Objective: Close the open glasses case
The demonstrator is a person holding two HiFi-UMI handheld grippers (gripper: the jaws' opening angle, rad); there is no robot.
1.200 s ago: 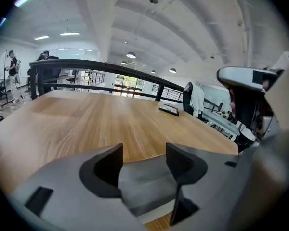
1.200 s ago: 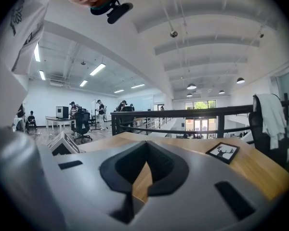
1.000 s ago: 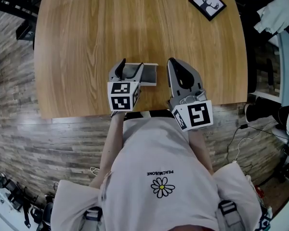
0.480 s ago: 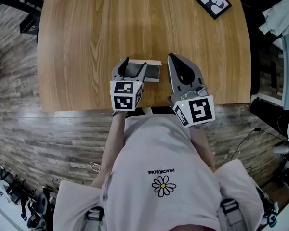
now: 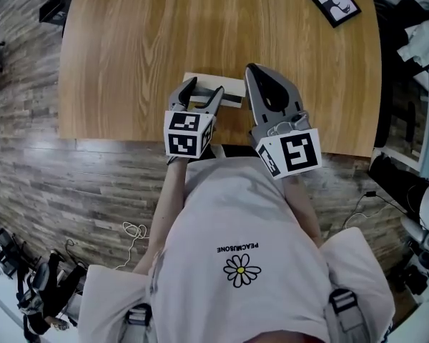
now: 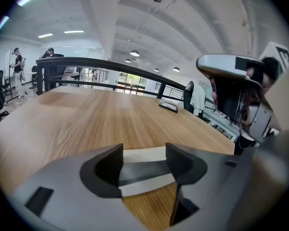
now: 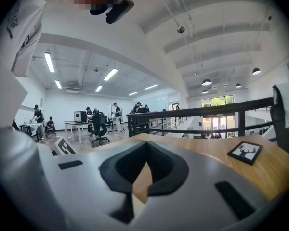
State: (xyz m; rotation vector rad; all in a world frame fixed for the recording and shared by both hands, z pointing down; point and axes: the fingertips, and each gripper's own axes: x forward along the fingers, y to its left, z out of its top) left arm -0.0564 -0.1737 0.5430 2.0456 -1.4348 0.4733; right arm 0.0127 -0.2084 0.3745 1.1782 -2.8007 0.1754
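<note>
The glasses case (image 5: 232, 86) is white with a dark inside and lies open near the front edge of the wooden table (image 5: 129, 48). My left gripper (image 5: 203, 90) is open, with its jaws over the case's left half, one on either side of it. In the left gripper view the case (image 6: 147, 186) lies low between the fingers of the left gripper (image 6: 144, 154); whether they touch it I cannot tell. My right gripper (image 5: 252, 71) is shut and empty, just right of the case. In its own view the right gripper (image 7: 145, 146) has its jaws together above the table.
A small black-framed deer picture (image 5: 333, 2) lies at the far right corner of the table, also seen in the right gripper view as the picture (image 7: 244, 151). The table's front edge (image 5: 129, 140) runs just below the grippers, with wood floor beyond it.
The head view has swung, so the table sits higher in frame. The left gripper's jaws have shifted slightly right along the case. The right gripper stays shut beside it.
</note>
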